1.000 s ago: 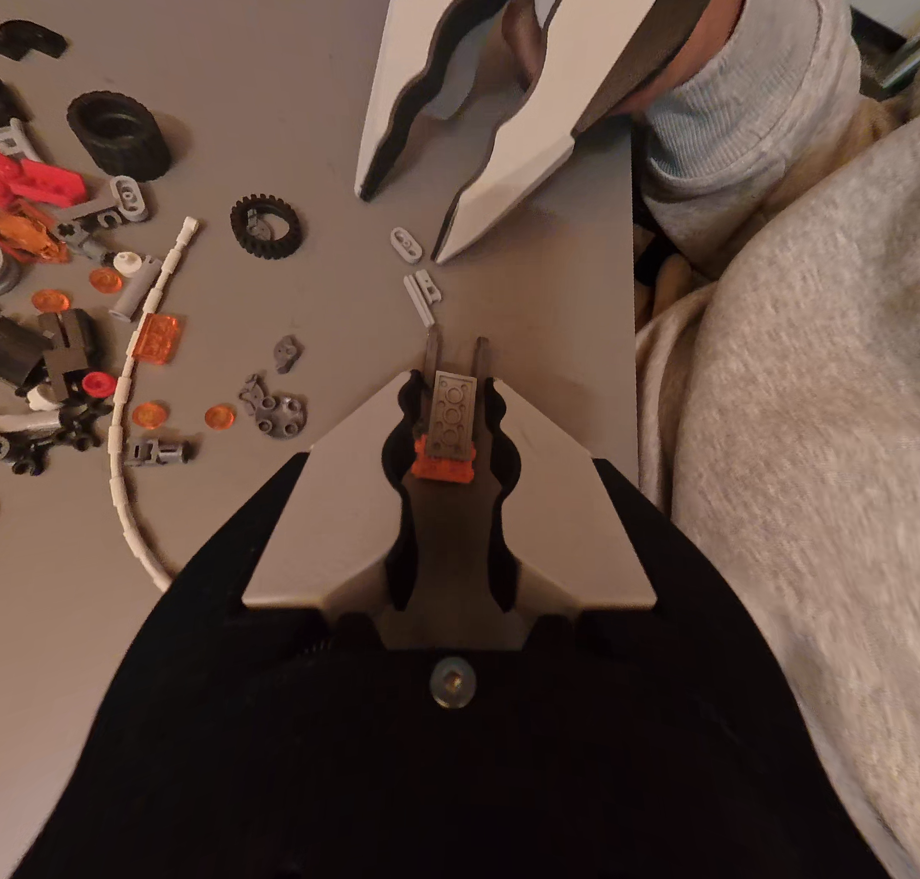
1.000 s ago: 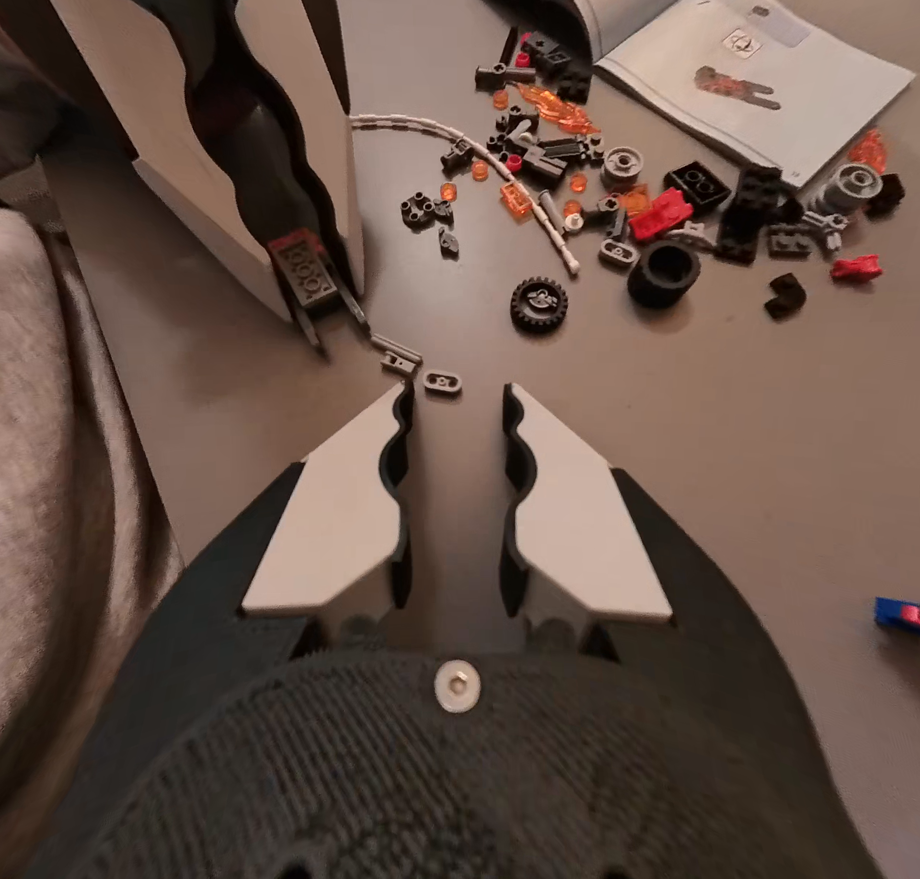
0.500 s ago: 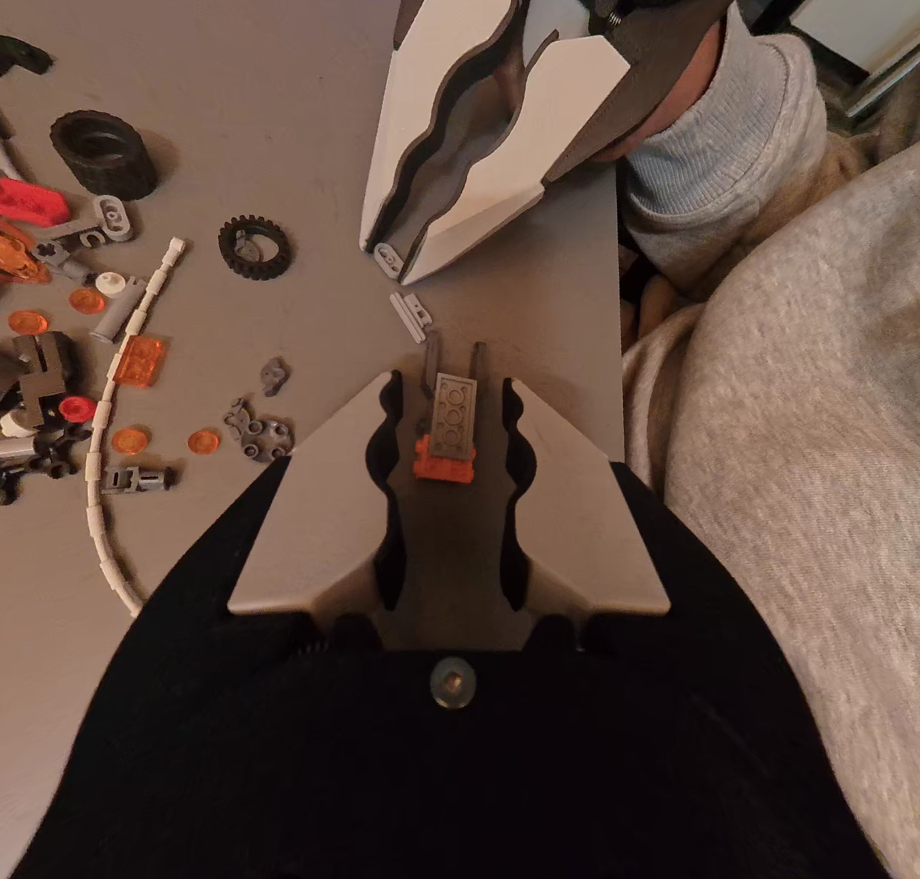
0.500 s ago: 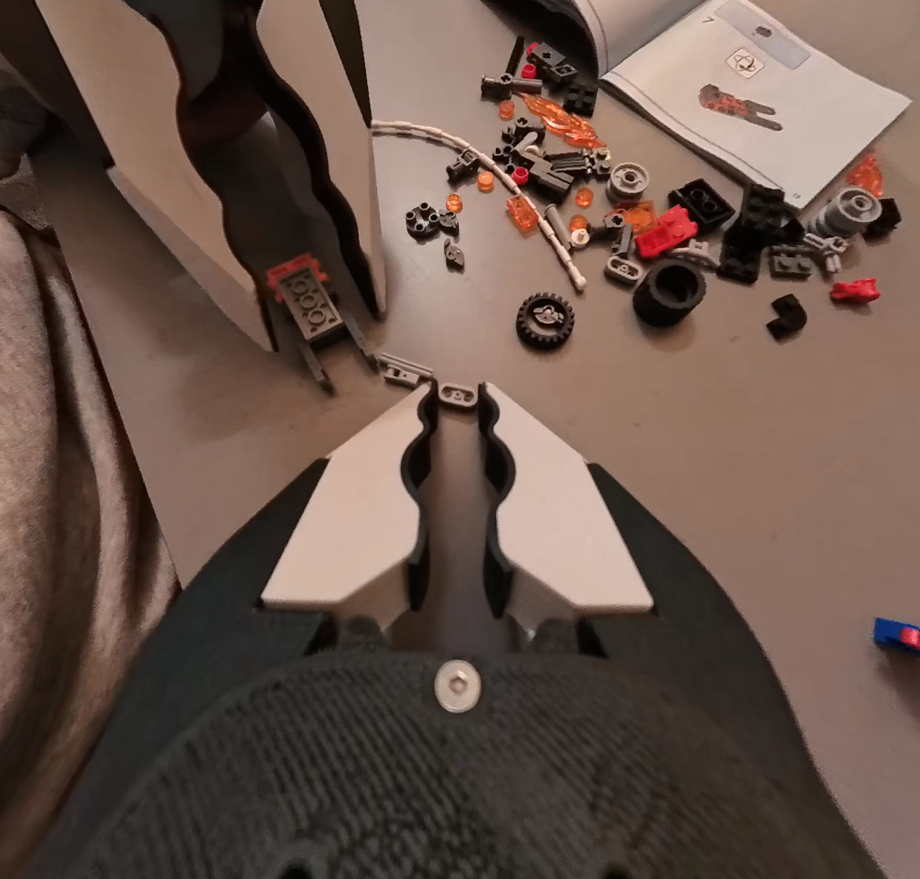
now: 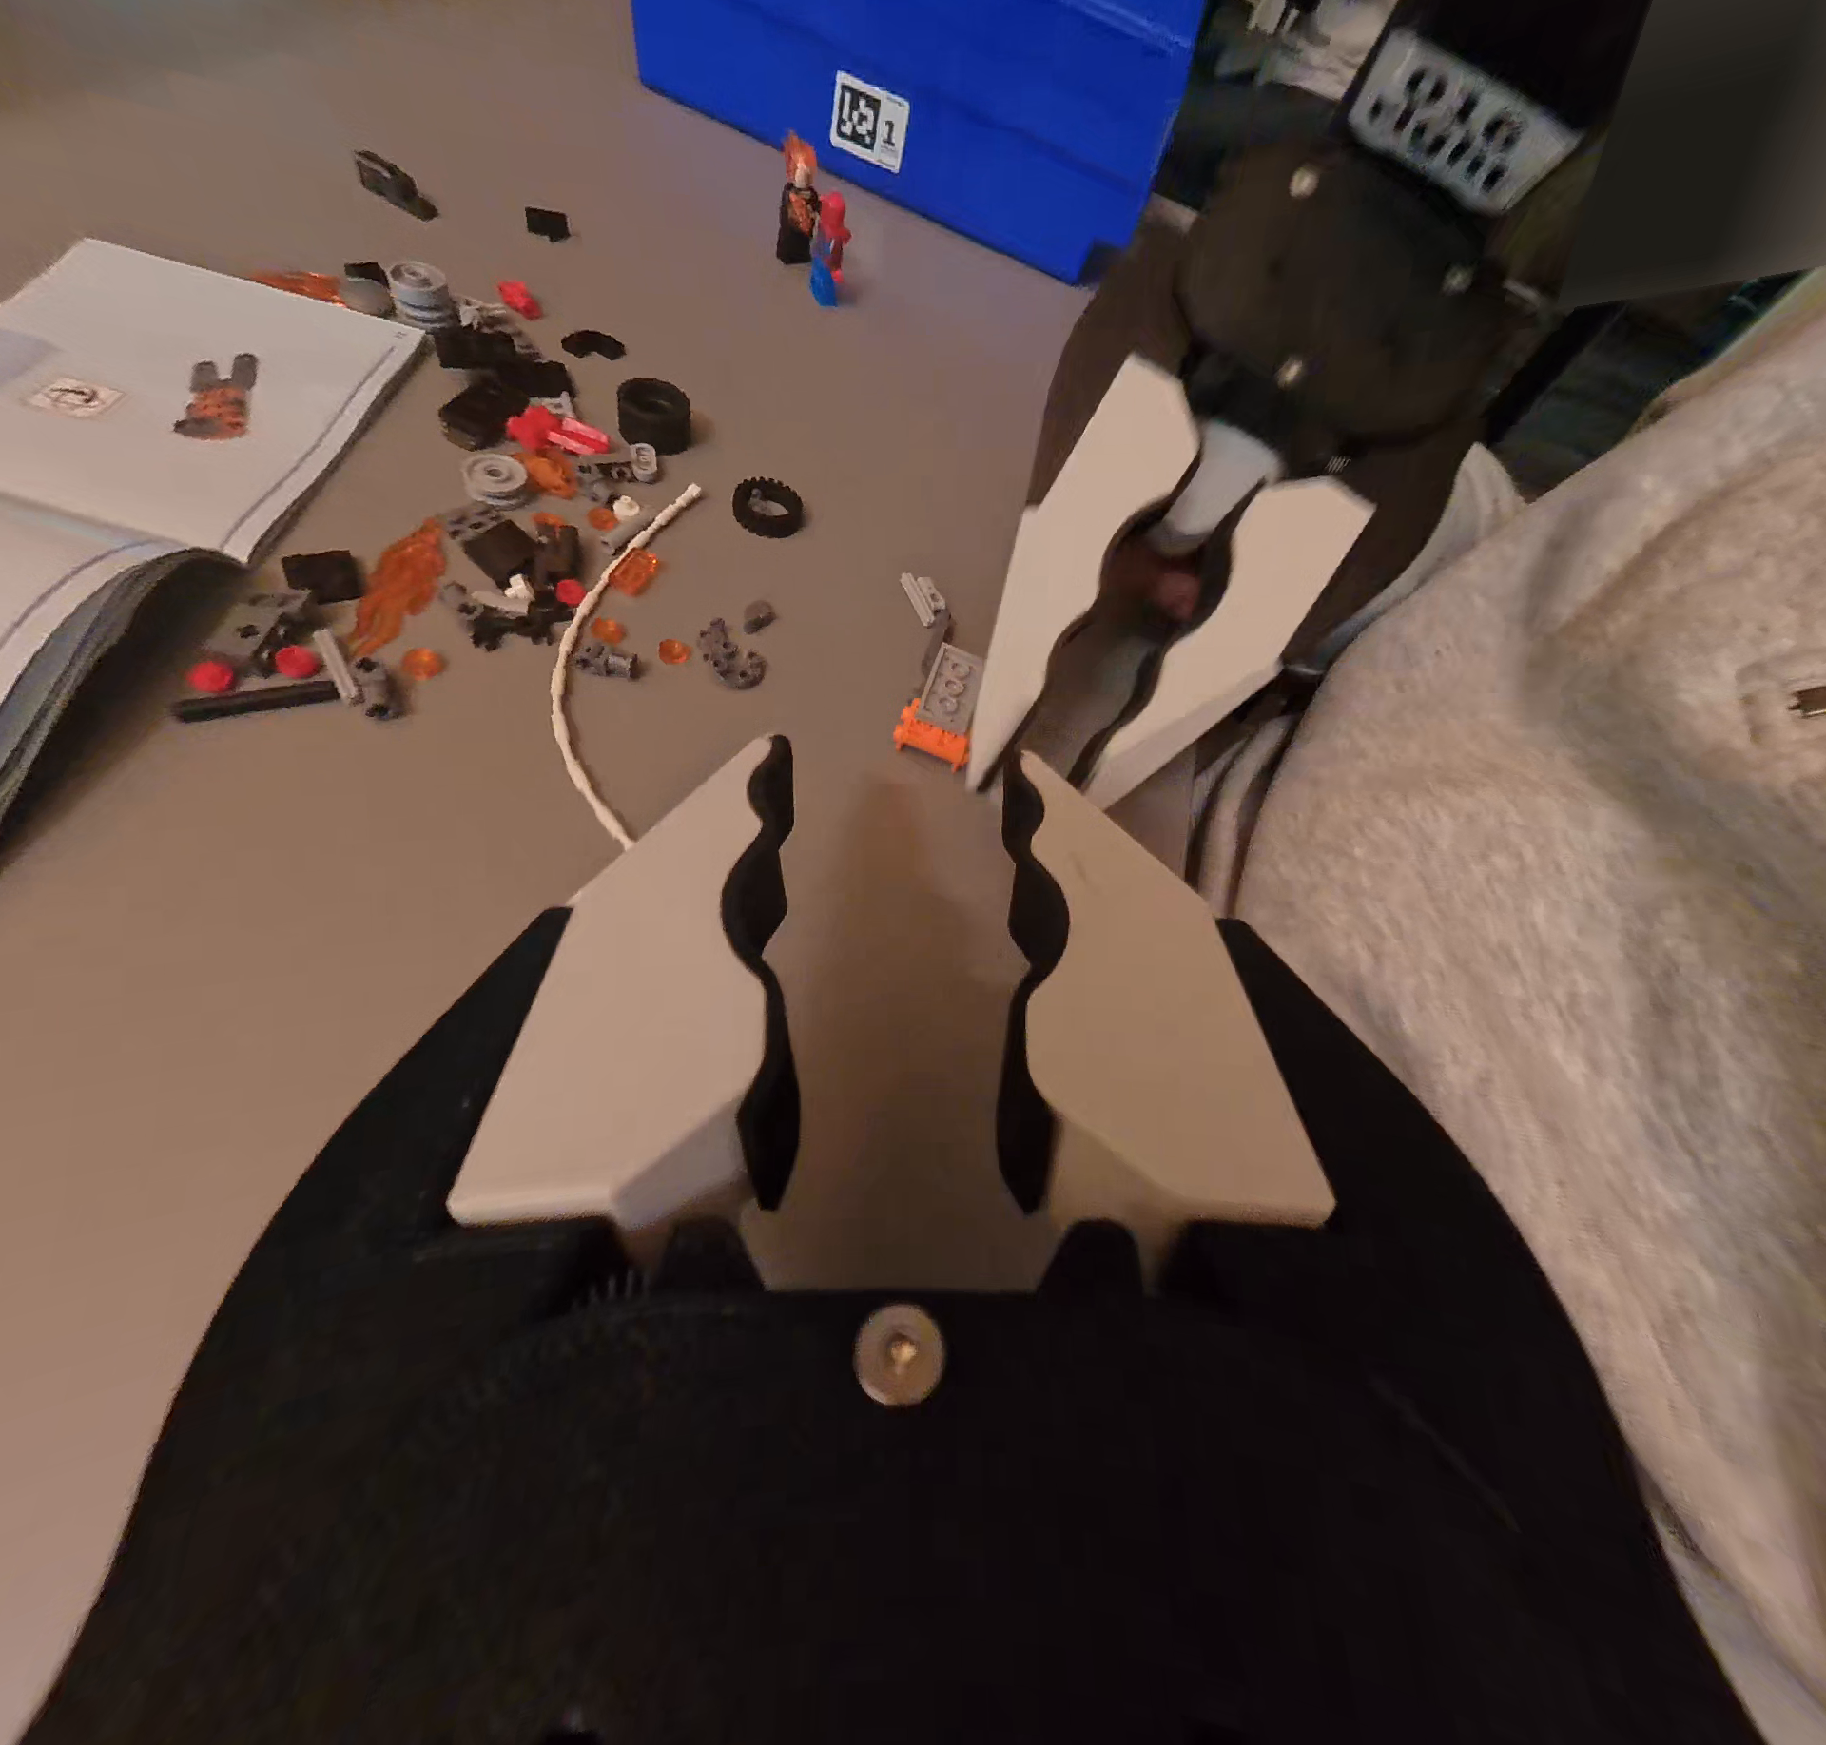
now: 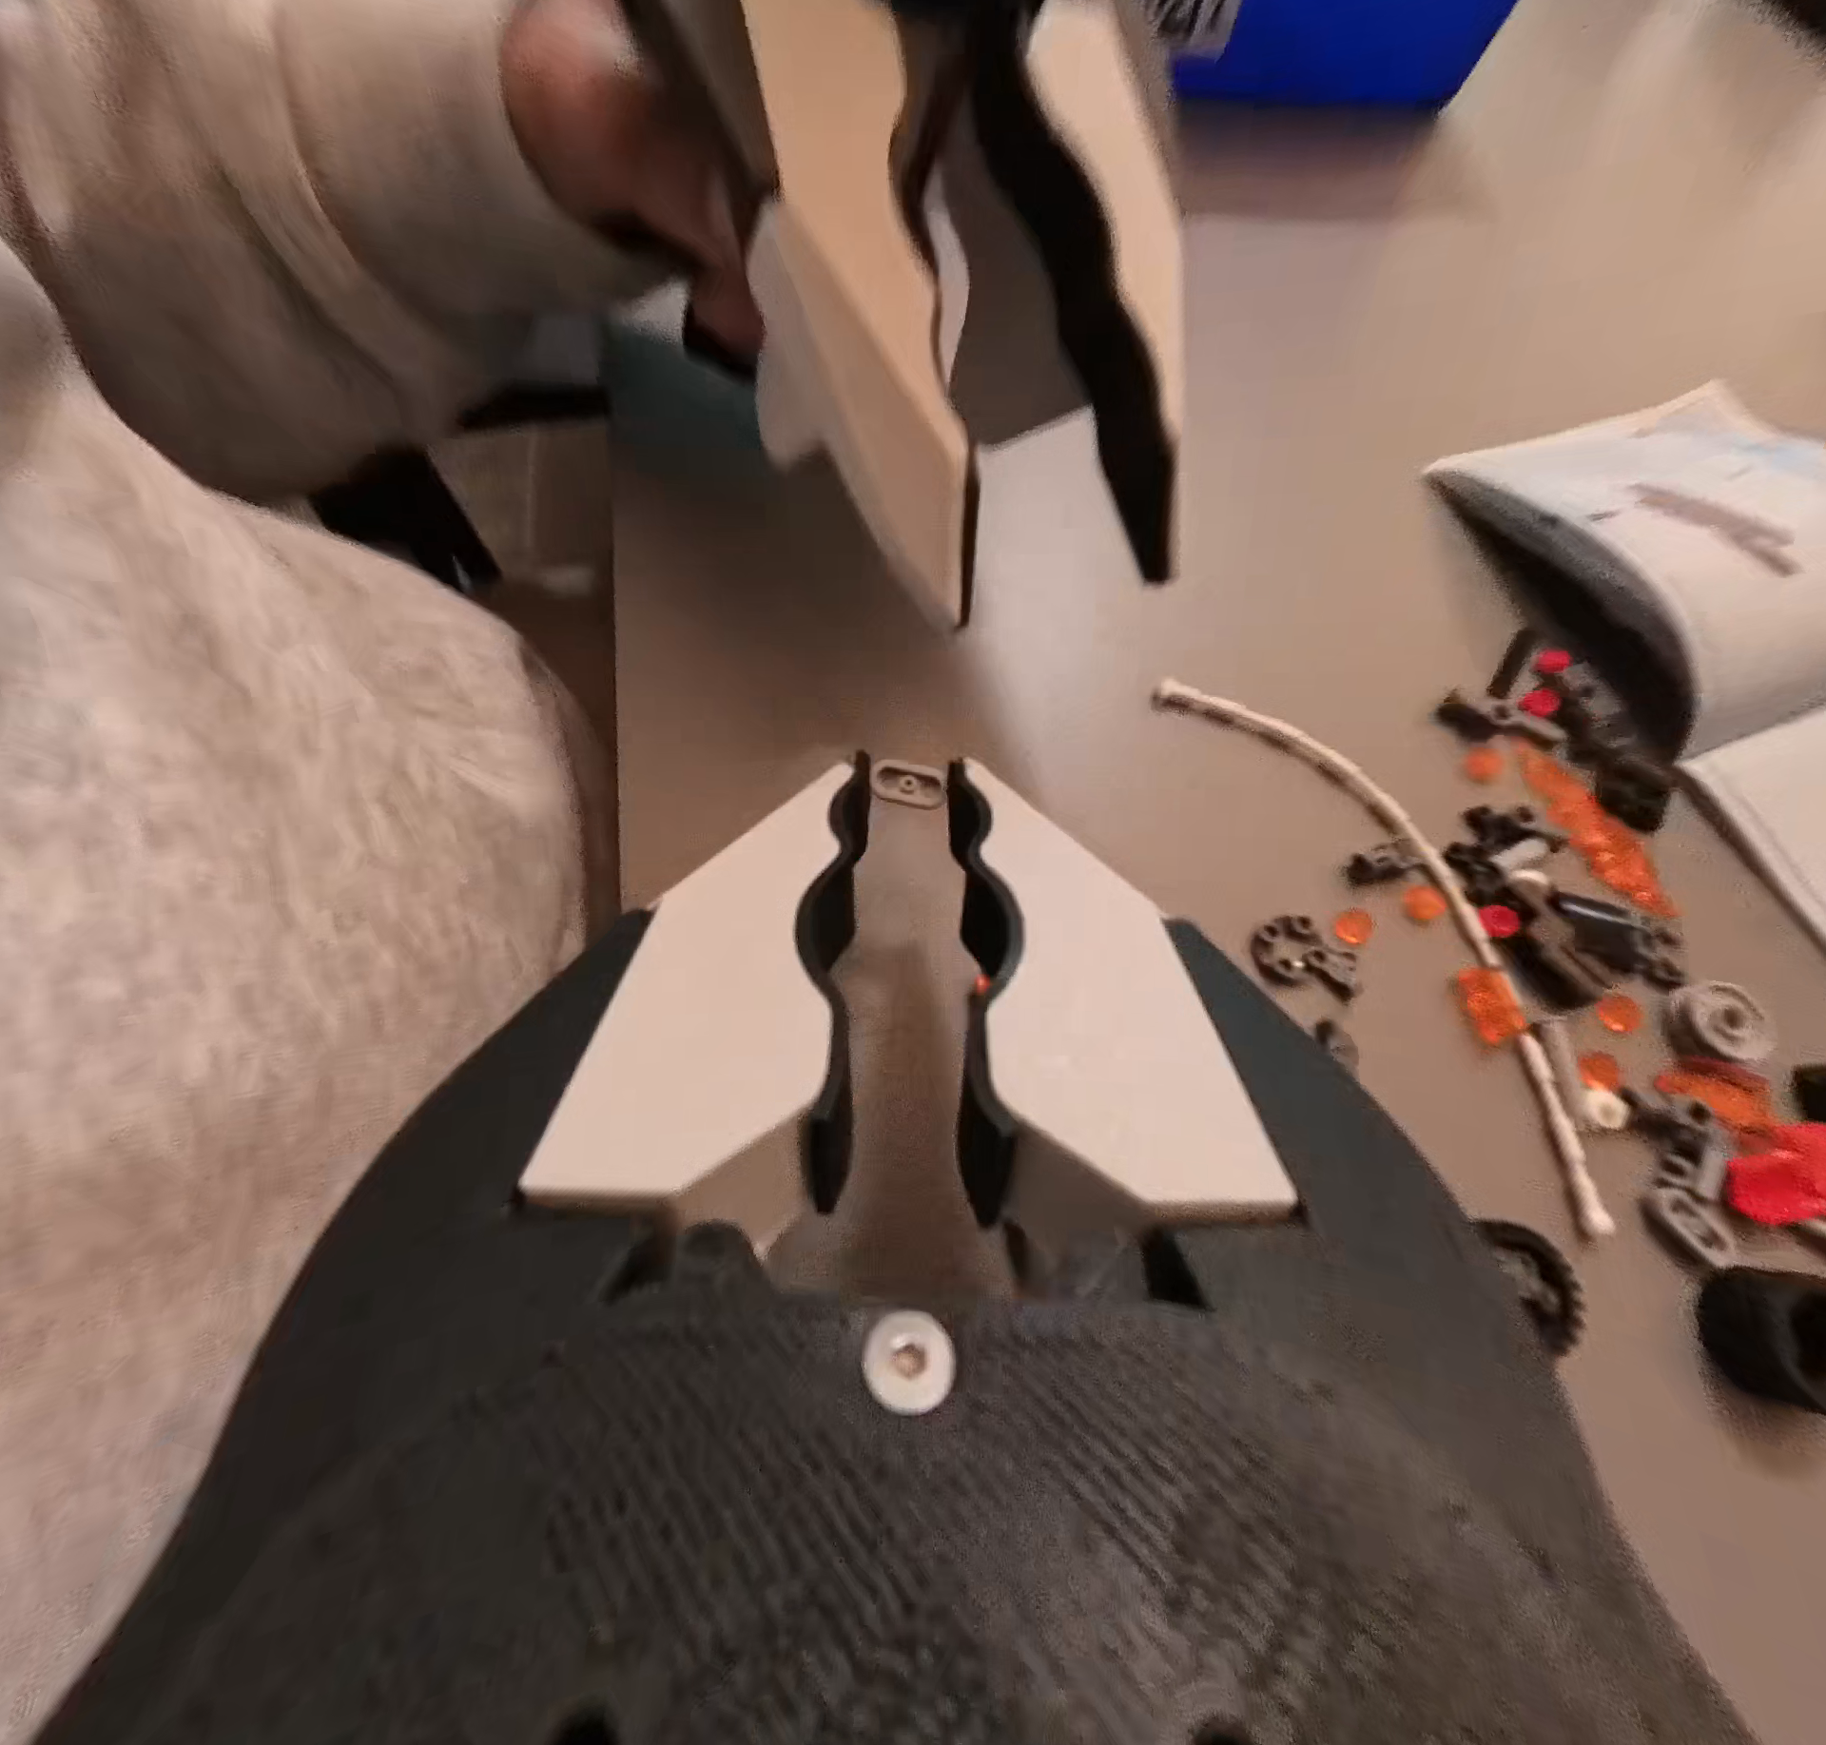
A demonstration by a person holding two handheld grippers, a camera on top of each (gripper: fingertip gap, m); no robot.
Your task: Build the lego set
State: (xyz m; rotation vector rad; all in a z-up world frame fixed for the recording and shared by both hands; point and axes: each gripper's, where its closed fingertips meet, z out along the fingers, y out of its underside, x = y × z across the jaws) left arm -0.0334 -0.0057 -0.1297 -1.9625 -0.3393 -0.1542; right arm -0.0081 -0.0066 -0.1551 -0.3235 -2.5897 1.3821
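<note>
My right gripper [image 6: 909, 777] is shut on a small grey oval link [image 6: 907, 785], held at its fingertips above the table. My left gripper [image 5: 897, 767] is open and empty. Just ahead of it, to the right, a grey studded plate on an orange piece [image 5: 944, 700] lies on the table. The right gripper [image 5: 1077, 769] comes down beside that plate in the left wrist view. The left gripper [image 6: 1057, 591] hangs open above the link in the blurred right wrist view.
A pile of loose parts [image 5: 514, 512], a black tyre [image 5: 652, 413], a small wheel [image 5: 768, 509] and a white hose [image 5: 593, 670] lie left. An open booklet [image 5: 148, 413], two minifigures [image 5: 810, 216] and a blue box [image 5: 919, 67] stand farther off. A grey sleeve [image 5: 1482, 907] fills the right. Left and right tips are no more than a few centimetres apart. From either gripper's tips it is about 15 centimeters to the small wheel [image 5: 768, 509].
My left gripper let go of the grey and orange piece, opened and drew back and up. My right gripper shut on the grey link and lifted it.
</note>
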